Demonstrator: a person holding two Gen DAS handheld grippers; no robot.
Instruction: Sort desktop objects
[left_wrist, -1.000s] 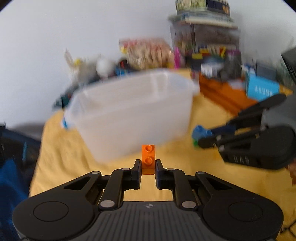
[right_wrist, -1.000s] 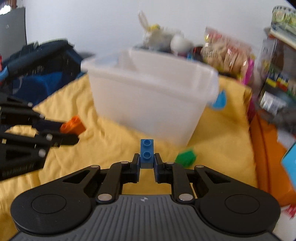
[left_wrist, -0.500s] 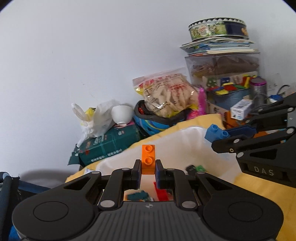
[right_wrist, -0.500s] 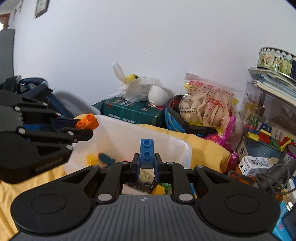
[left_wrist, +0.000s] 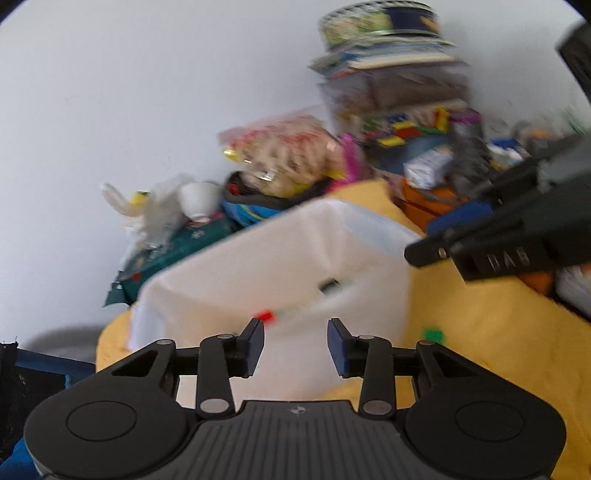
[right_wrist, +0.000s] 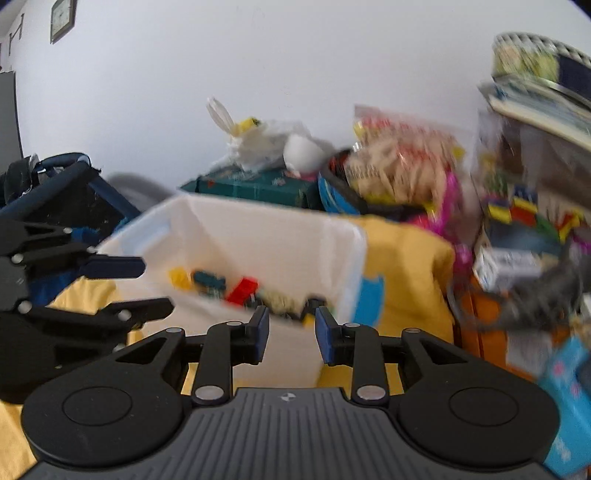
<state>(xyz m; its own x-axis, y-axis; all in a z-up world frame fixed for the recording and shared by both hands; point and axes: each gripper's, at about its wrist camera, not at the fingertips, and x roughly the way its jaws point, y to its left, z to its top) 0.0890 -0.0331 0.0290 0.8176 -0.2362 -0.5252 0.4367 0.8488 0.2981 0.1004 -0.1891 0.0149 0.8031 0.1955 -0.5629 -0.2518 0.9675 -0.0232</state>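
Both grippers, left (left_wrist: 295, 345) and right (right_wrist: 291, 334), opening, fingers empty above translucent white plastic bin (right_wrist: 347, 236) already holding bricks; small green brick (left_wrist: 433, 335) left on yellow-clothed tabletop (left_wrist: 498, 332)

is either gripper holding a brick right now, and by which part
Neither. The left gripper and right gripper are opening with nothing between their pads, above the white bin.
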